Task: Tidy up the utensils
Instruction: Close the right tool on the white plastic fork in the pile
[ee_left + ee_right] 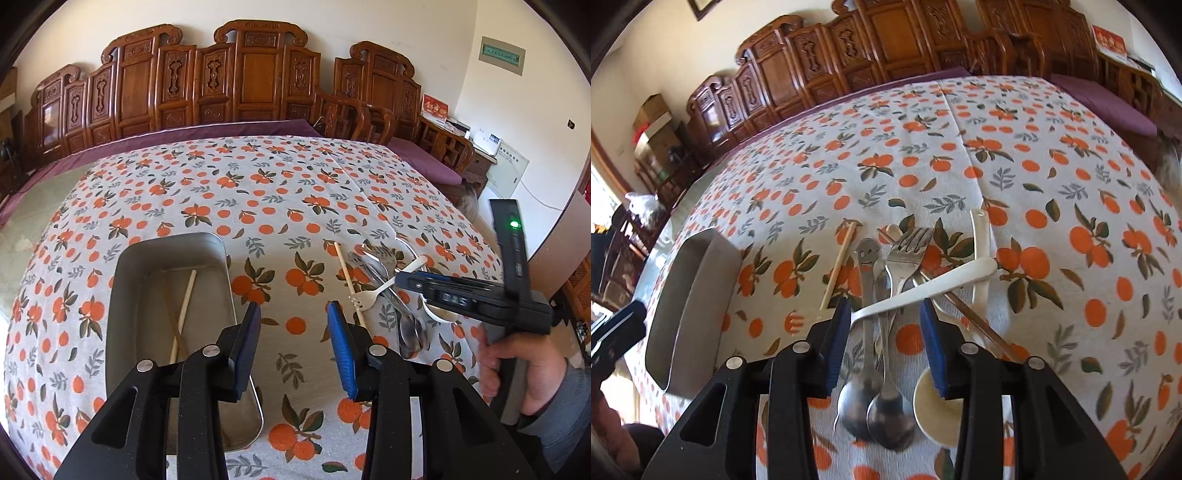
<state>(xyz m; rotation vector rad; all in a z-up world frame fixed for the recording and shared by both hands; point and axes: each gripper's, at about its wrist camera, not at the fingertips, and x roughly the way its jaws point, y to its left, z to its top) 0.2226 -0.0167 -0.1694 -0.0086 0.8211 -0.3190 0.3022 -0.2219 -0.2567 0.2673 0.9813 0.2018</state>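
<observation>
- A table covered by a white tablecloth printed with oranges and leaves fills both views; carved wooden furniture lines the wall behind it.
- A metal tray sits on the left part of the table. Inside it lie 2 chopsticks, crossed near their lower ends, so sorting appears to have just begun.
- Well to the right of the tray is a loose pile of utensils: 2 metal spoons, at least 1 metal fork, a white plastic fork lying across the pile, a white ceramic spoon, and 2 or more chopsticks.
- The left gripper hovers over bare cloth just right of the tray, its blue-padded jaws spread wide and holding nothing.
- The right gripper hangs just over the pile, jaws also spread wide, straddling the plastic fork's handle and the metal spoon handles without gripping any.
- Judgement: most of the task remains; nearly every utensil has yet to go into the tray.
</observation>
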